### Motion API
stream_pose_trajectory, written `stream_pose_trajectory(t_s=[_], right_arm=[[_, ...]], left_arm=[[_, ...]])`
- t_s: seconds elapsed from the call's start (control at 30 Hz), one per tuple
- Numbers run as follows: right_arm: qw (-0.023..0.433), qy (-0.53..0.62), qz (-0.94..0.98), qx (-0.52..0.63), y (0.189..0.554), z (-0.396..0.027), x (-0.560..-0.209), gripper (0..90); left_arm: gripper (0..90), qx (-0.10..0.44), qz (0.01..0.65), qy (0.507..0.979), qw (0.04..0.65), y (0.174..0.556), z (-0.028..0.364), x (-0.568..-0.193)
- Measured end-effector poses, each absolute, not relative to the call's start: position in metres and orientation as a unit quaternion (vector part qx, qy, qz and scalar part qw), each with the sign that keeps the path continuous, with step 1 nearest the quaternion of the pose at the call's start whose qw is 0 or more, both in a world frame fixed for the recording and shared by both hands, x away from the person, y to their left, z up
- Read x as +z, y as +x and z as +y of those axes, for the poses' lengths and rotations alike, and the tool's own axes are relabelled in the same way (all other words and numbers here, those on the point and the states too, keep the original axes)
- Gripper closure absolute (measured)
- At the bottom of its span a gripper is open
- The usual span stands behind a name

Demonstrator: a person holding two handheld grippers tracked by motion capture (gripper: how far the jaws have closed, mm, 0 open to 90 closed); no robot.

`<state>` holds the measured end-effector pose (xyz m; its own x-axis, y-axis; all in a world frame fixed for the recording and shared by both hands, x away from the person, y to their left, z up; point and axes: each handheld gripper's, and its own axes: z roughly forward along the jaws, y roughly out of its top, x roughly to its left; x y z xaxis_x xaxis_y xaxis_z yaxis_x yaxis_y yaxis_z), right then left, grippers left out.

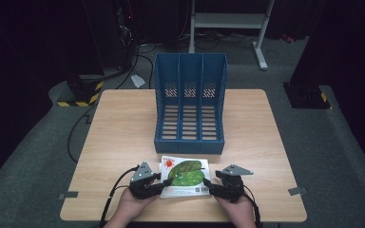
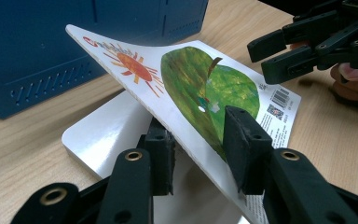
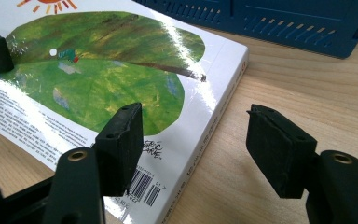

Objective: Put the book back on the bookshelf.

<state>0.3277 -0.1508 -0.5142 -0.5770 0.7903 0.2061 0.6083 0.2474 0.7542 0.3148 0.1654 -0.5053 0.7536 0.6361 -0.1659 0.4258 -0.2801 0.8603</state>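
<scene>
book: on desk before blue rack, cover lifted | left gripper: fingers clamped on glossy cover edge, which bends, slippery | right gripper: fingers apart beside spine | judgement: light, but grip spine, stiffer hold

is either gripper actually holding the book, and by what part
The left gripper holds the book by its lifted cover, fingers pinching the cover's edge above and below. The right gripper is open beside the book's corner, holding nothing.
</scene>
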Motion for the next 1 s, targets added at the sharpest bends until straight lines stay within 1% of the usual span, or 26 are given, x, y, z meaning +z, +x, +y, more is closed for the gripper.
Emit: stream_pose_trajectory(t_s=[0.13, 0.2, 0.33, 0.53, 0.73, 0.93, 1.0], right_arm=[[0.104, 0.445, 0.783, 0.422, 0.328, -0.150, -0.515, 36.1], [0.098, 0.447, 0.782, 0.423, 0.327, -0.149, -0.515, 35.8], [0.097, 0.445, 0.784, 0.422, 0.328, -0.148, -0.516, 32.8], [0.072, 0.449, 0.778, 0.433, 0.331, -0.147, -0.518, 28.6], [0.037, 0.455, 0.770, 0.446, 0.337, -0.146, -0.521, 20.4], [0.002, 0.464, 0.762, 0.452, 0.341, -0.143, -0.523, 17.2], [0.004, 0.464, 0.763, 0.450, 0.341, -0.142, -0.522, 17.4]], left_arm=[[64.1, 0.112, 0.327, 0.793, 0.502, 0.313, 0.165, -0.504], [64.3, 0.122, 0.314, 0.795, 0.505, 0.311, 0.165, -0.502], [64.9, 0.128, 0.300, 0.794, 0.513, 0.309, 0.164, -0.501], [65.0, 0.145, 0.275, 0.799, 0.516, 0.306, 0.163, -0.500], [65.1, 0.164, 0.250, 0.800, 0.519, 0.302, 0.162, -0.498], [65.1, 0.171, 0.240, 0.800, 0.522, 0.300, 0.162, -0.498], [65.1, 0.170, 0.242, 0.800, 0.522, 0.300, 0.162, -0.498]])
